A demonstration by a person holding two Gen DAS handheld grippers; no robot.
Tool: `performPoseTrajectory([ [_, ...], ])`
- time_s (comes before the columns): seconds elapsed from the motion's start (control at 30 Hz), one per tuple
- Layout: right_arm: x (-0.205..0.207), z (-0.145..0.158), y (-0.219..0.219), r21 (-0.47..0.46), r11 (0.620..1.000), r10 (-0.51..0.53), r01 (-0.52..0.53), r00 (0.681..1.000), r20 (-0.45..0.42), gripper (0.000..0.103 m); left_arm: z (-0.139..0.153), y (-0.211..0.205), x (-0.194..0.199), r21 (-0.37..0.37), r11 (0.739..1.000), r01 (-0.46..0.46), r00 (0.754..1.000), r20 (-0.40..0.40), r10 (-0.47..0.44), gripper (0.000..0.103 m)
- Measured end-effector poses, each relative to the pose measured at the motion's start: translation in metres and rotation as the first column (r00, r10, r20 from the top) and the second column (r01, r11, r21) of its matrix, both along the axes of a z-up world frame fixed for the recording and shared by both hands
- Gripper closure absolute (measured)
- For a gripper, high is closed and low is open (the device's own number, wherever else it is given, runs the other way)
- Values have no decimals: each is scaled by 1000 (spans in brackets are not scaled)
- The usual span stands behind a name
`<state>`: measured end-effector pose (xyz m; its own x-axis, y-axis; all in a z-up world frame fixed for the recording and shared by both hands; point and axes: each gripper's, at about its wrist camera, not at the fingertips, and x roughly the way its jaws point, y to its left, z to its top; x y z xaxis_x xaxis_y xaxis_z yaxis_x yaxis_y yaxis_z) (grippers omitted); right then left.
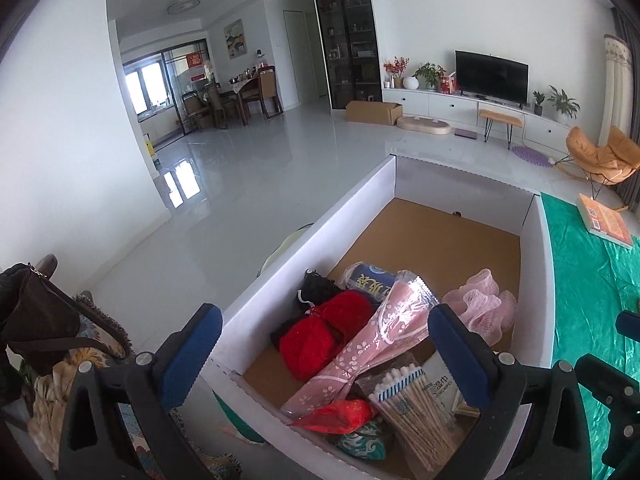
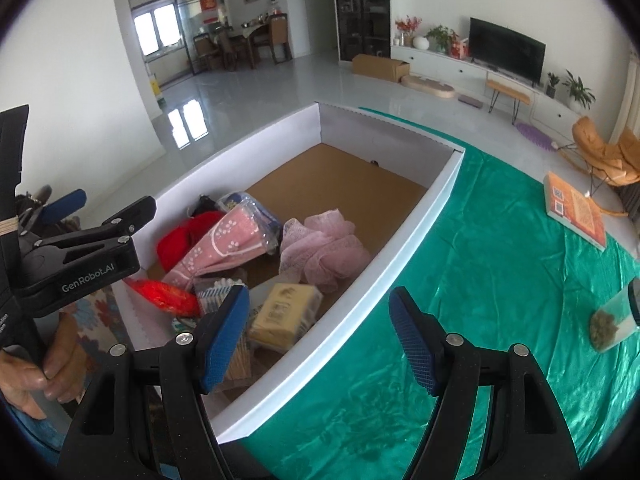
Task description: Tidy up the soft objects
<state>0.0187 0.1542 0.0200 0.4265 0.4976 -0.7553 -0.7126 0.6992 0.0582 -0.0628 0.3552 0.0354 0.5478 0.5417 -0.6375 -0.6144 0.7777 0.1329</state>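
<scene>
Green cloth [image 2: 500, 280] covers the table, bare and open right of the box apart from an orange book [image 2: 576, 210] at the far right and a clear bag of greenish stuff [image 2: 612, 326] near the right edge. White cardboard box [image 2: 416, 236] is the landmark: long, open top, its right wall running diagonally along the cloth, its left wall at the table edge with floor beyond. Far half of the box floor is bare brown cardboard, so room there; near half is crowded.

Inside the box, near end: pink patterned packet [image 1: 360, 344] lying diagonally mid-pile, red yarn ball [image 1: 324, 330] to its left touching it, pink mesh pouf [image 1: 482, 300] to its right by the right wall, cotton-swab pack [image 1: 416, 404] and red bag [image 1: 340, 414] at the nearest end, yellow tissue pack [image 2: 286, 314] beside the swabs.

Left gripper [image 1: 324, 342] hangs over the near end of the box, jaws spread very wide, one finger outside the left wall, nothing gripped. Right gripper [image 2: 318, 338] straddles the box's right wall, jaws well apart, empty.
</scene>
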Motion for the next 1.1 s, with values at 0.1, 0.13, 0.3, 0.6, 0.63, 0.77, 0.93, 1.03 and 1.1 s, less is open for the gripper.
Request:
performPoseTrajectory([
  [0.1, -3, 2, 4, -18, 1000, 11, -10, 1000, 5, 28, 2, 0, -2, 11, 1000, -7, 1000, 2, 7, 1],
  [0.13, -3, 2, 5, -23, 1000, 13, -13, 1000, 6, 28, 2, -1, -2, 13, 1000, -8, 1000, 4, 8, 1],
  [0.3, -8, 0, 8, -41, 999, 16, -16, 1000, 8, 28, 4, -1, -3, 6, 1000, -8, 1000, 3, 8, 1],
  [0.6, -9, -1, 9, -50, 999, 15, -14, 1000, 10, 28, 3, -2, -4, 9, 1000, -2, 1000, 0, 2, 1],
  [0.63, -9, -2, 9, -50, 999, 15, -14, 1000, 9, 28, 3, -2, -4, 8, 1000, -3, 1000, 1, 3, 1],
  [0.77, -9, -3, 10, -53, 998, 18, -18, 1000, 8, 28, 3, -2, -4, 8, 1000, -4, 1000, -2, 4, 1],
  [0.93, -9, -3, 10, -55, 998, 18, -18, 1000, 8, 28, 3, -3, -3, 6, 1000, -2, 1000, -5, 2, 1],
  [1.03, -10, -4, 10, -54, 998, 18, -18, 1000, 5, 28, 4, -3, -3, 7, 1000, -1, 1000, -5, 1, 1],
  [1.1, -10, -4, 10, -55, 998, 17, -17, 1000, 6, 28, 4, -4, -3, 6, 1000, -1, 1000, -6, 1, 1],
])
